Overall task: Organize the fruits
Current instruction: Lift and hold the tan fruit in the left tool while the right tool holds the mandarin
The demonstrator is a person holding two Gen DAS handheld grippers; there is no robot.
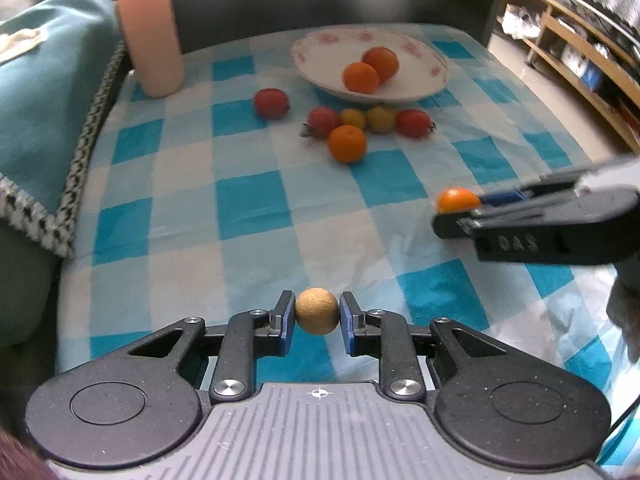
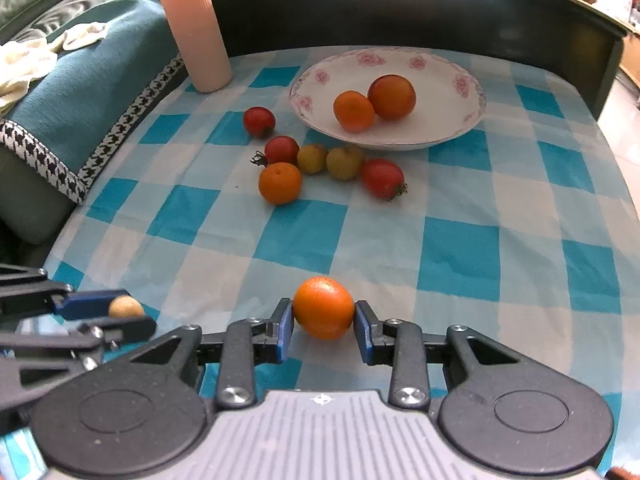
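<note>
I have two oranges on the plate; six fruits wait on the bench. My left hand-held gripper clamps a tan fruit, the right hand-held gripper an orange.

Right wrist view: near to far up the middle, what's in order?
Right gripper shut on an orange → loose orange on the checked cloth → two yellow-green fruits → flowered plate holding two oranges → dark table edge.
</note>
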